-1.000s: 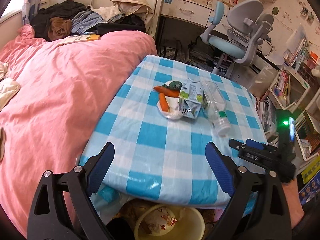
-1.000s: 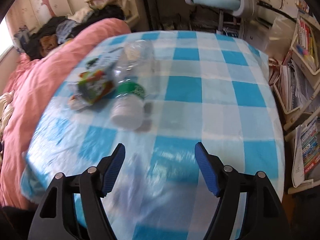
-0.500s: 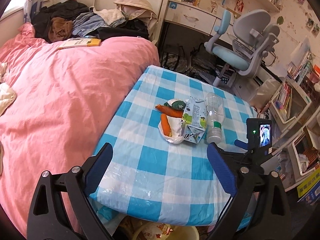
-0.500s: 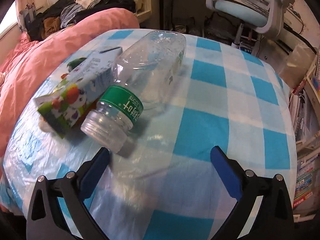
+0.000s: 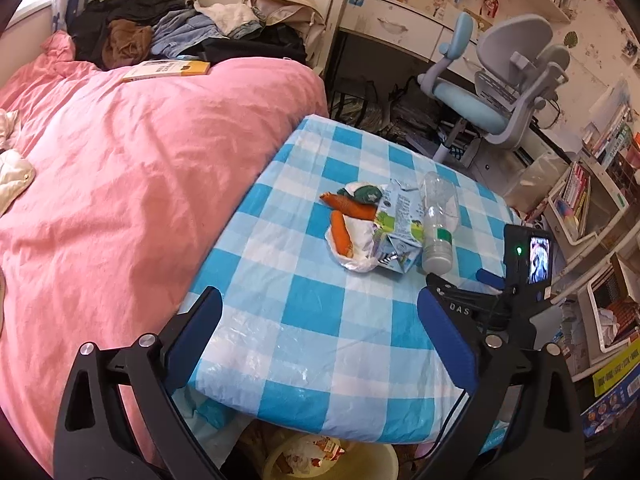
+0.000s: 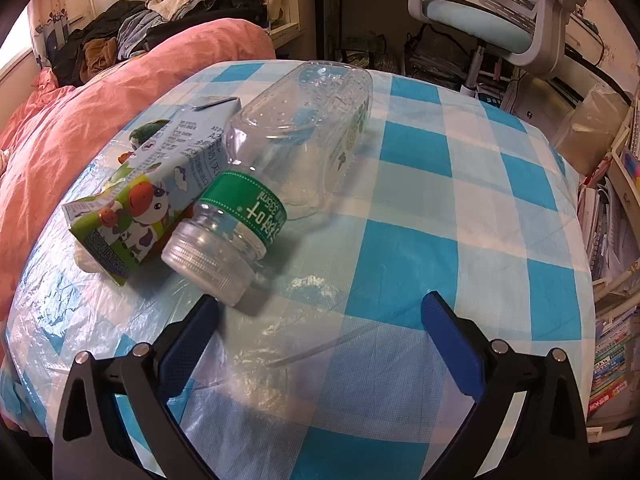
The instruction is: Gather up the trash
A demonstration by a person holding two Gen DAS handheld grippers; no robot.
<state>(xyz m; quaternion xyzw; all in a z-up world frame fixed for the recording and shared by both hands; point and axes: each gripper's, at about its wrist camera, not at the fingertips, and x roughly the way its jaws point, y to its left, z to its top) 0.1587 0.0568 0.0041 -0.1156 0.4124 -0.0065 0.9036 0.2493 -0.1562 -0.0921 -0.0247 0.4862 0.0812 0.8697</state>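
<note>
The empty plastic bottle (image 6: 280, 168) lies on its side on the checked tablecloth (image 6: 440, 240), touching the milk carton (image 6: 152, 196). It looks light, slick and crushable; the ribbed neck seems the firmest hold. The right gripper (image 6: 320, 320) tilts down just short of its cap, jaws just opened wide, nothing between them. The left gripper (image 5: 318, 320) hangs back, also spread and empty.

We are in a home bedroom: a pink bed (image 5: 132, 168) heaped with clothes (image 5: 168, 32), a desk (image 5: 400, 28), a chair (image 5: 500, 92), crammed bookshelves (image 5: 588, 200).
</note>
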